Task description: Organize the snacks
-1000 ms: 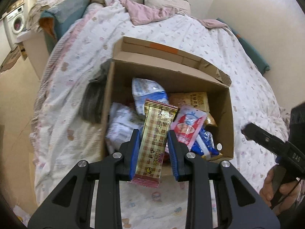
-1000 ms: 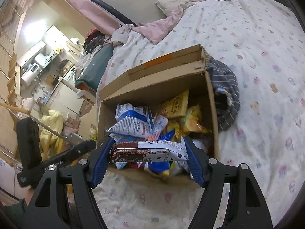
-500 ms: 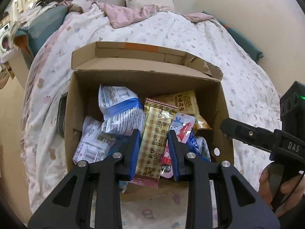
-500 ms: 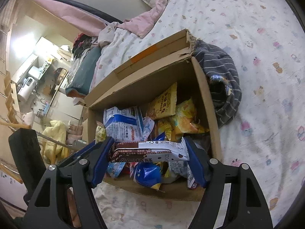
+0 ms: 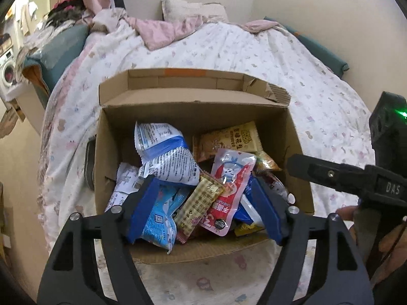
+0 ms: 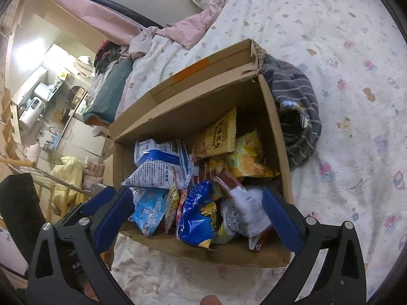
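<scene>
An open cardboard box (image 5: 297,152) (image 6: 277,152) sits on the flowered bedspread, full of snack packets. My left gripper (image 5: 203,181) hovers over its near edge with its jaws opening. The gold checked bar (image 5: 198,207) lies loose among the packets below, beside a red pouch (image 5: 230,185), and neither pad touches it. My right gripper (image 6: 197,192) is over the same edge, jaws opening wide. The brown-and-white packet (image 6: 241,202), blurred, has dropped between the pads onto the pile. One of the right gripper's fingers (image 5: 320,169) shows at the right of the left wrist view.
A grey striped cloth (image 6: 297,106) lies against the box's side. A pink blanket (image 5: 162,30) and a pillow (image 5: 193,10) are at the head of the bed. A hand (image 5: 348,213) grips the right tool. The bed's edge drops to the floor on the left.
Both grippers have opened. The gold checked bar left the left pads and the brown-and-white packet left the right pads, and both now rest in the box. The left gripper moved to face the box squarely.
</scene>
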The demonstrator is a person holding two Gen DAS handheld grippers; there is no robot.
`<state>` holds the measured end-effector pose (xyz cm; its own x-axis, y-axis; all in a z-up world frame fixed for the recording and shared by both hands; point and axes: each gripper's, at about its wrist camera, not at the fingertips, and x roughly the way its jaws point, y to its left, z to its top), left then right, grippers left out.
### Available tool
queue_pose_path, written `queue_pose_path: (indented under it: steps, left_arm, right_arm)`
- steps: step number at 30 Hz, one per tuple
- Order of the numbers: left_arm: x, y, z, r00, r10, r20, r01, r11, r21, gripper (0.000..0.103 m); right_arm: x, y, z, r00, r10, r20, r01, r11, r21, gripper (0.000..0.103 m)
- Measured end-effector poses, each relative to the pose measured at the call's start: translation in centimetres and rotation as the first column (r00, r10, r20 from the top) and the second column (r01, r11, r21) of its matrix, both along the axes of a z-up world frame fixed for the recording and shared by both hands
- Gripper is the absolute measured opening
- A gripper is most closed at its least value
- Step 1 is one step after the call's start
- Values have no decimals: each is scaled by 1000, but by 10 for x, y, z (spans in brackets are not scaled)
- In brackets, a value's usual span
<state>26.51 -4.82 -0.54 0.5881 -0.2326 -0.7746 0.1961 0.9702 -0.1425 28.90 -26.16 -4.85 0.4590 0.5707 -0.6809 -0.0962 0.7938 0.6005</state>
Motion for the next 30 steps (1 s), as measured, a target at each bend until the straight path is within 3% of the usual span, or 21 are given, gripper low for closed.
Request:
queue_pose_path:
  steps: [7, 14, 16, 18, 24, 30]
  left_arm:
    - [-5, 8, 7, 997, 71, 31, -72, 997, 19, 72]
    - [-20, 27, 18, 986, 162, 45, -164, 985, 48, 73]
    - [-29, 31, 24, 984, 171, 53, -174, 983, 55, 76]
    - [-39, 37, 29, 980, 186, 64, -189, 981, 50, 86]
    - [-78, 47, 43, 971, 208, 114, -215, 975, 51, 90]
    - [-122, 50, 64, 950, 223, 220, -243, 968, 67, 103]
  right_arm:
    - [-12, -3, 26, 989, -34, 147, 44, 997, -61, 103]
    - [-34, -5, 49, 971, -49, 235, 76, 991, -108, 103]
    - [-46, -9, 56, 962, -69, 263, 104, 987, -121, 103]
    - [-58, -14, 64, 959, -83, 270, 118, 986, -115, 103]
    - [-96, -12, 79, 948, -69, 311, 131, 974, -184, 103]
    - [-134, 0, 97, 928, -40, 370, 136, 962, -236, 103]
